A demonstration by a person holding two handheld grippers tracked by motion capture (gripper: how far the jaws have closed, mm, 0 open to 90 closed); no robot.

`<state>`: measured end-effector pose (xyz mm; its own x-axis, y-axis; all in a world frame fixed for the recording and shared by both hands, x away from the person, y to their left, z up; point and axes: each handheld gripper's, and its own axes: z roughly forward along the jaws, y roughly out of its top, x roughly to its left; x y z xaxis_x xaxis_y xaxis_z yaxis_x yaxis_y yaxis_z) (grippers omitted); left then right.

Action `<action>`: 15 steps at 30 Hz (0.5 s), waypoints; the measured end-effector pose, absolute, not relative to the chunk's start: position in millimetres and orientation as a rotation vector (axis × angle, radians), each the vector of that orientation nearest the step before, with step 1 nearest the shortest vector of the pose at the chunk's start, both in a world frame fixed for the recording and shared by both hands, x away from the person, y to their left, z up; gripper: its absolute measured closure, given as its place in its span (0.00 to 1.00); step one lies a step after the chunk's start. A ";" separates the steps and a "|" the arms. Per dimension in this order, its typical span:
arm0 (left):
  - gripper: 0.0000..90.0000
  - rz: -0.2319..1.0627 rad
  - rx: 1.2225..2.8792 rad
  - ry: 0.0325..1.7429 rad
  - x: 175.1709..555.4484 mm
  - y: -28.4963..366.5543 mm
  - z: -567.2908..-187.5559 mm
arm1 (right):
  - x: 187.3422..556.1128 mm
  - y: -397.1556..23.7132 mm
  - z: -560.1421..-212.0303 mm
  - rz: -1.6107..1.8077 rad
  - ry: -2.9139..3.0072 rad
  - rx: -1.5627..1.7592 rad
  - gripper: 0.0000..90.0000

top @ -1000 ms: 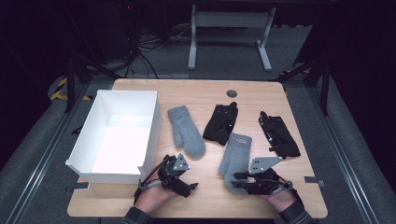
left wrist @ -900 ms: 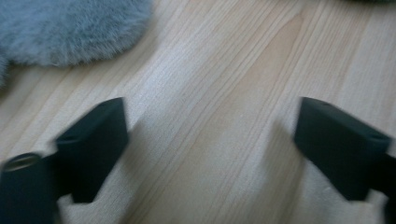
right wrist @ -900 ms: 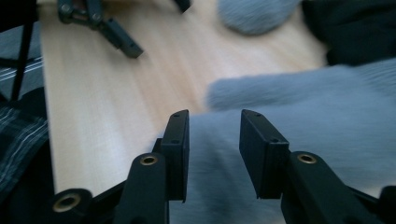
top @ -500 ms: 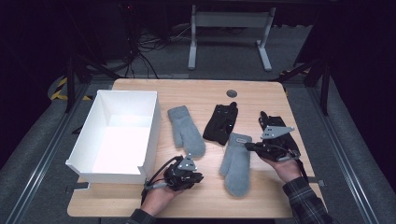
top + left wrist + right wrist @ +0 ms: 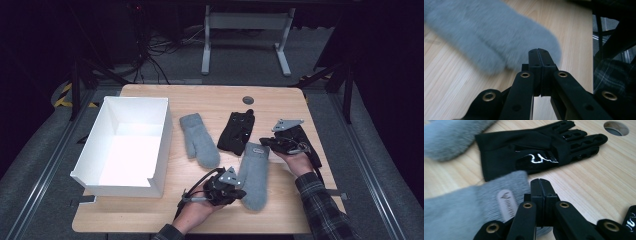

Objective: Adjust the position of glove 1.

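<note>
A grey mitten (image 5: 255, 172) lies on the wooden table (image 5: 210, 100), fingertip end toward the person. My left gripper (image 5: 239, 187) is shut beside that end; in the left gripper view its jaws (image 5: 539, 51) meet with nothing between them, the blurred grey mitten (image 5: 499, 37) just beyond. My right gripper (image 5: 263, 142) is shut at the mitten's cuff; in the right gripper view its closed tips (image 5: 540, 180) stand beside the labelled cuff (image 5: 506, 200). A second grey mitten (image 5: 199, 145) and a black glove (image 5: 237, 131) (image 5: 534, 152) lie farther back. Another black glove (image 5: 307, 142) lies under the right hand.
A white open box (image 5: 100, 145) stands at the table's left. A round cable hole (image 5: 248, 100) (image 5: 616, 128) sits near the far edge. The table's right edge and a dark metal frame (image 5: 614, 37) are close to the left gripper's right side.
The left gripper has moved right to the mitten's fingertip end. The right gripper has moved away from the front edge up to the mitten's cuff. Both mittens and the gloves lie where they were.
</note>
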<state>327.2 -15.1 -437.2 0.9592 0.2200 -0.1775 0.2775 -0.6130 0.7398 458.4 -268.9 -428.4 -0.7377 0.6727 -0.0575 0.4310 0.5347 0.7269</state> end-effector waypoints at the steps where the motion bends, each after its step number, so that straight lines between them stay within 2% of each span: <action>1: 1.00 -0.086 2.252 0.348 327.2 -15.1 -437.2 | 461.2 -269.1 -430.8 1.018 2.447 0.920 1.00; 5: 1.00 -0.123 2.259 0.326 327.8 -33.2 -440.1 | 466.3 -271.5 -437.7 0.983 2.461 0.930 1.00; 8: 1.00 -0.108 2.324 0.329 331.0 -43.9 -451.0 | 464.0 -275.0 -440.2 0.958 2.502 0.915 1.00; 15: 1.00 -0.070 2.362 0.365 333.6 -27.9 -451.3 | 451.9 -284.0 -440.0 0.923 2.547 0.901 1.00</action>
